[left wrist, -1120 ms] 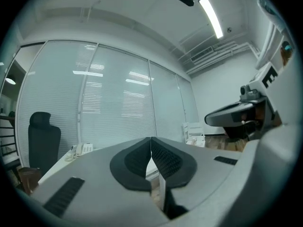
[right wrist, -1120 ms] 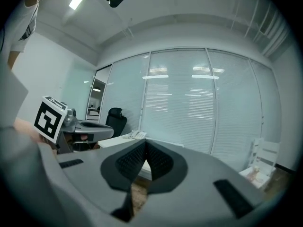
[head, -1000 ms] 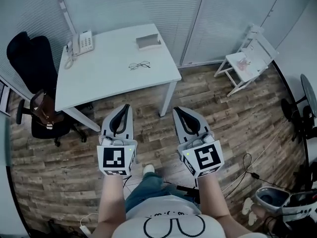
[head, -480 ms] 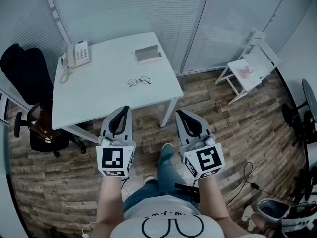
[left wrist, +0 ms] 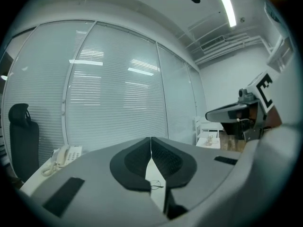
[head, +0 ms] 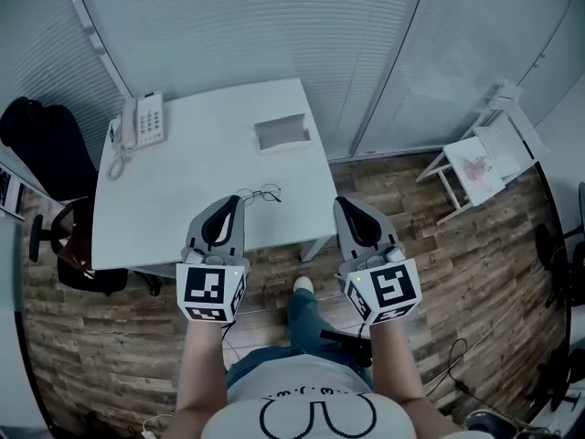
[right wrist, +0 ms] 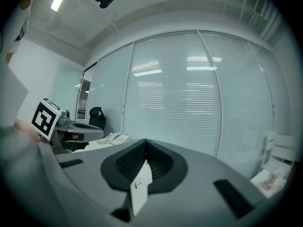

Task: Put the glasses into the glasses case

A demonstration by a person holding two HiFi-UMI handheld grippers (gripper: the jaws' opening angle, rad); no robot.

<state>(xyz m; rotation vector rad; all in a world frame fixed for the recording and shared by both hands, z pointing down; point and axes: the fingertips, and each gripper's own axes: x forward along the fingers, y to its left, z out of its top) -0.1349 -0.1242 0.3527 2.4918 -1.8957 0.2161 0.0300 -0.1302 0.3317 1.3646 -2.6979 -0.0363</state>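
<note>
The left gripper's (head: 232, 199) fingers were pressed together with nothing between them. In its own view the jaws met at the tip, and through the narrow wedge below them only a sliver of the white table (head: 183, 186) showed, with the glasses (left wrist: 155, 184) small on it. The right gripper (head: 341, 203) was likewise closed and empty. The slit in its view showed a strip of table and a tiny dark mark too small to identify. From the head view the left gripper hung over the table's near edge and the right one just off its near right corner, above the wooden floor (head: 430, 245). The glasses (head: 261, 193) lay near the table's near edge, their left lens partly hidden behind the left gripper's tip. The open glasses case (head: 281, 133) sat toward the table's far right side, and a telephone (head: 144, 120) at its far left corner. A dark office chair (head: 41, 144) left of the table was cut off by the picture's edge.
</note>
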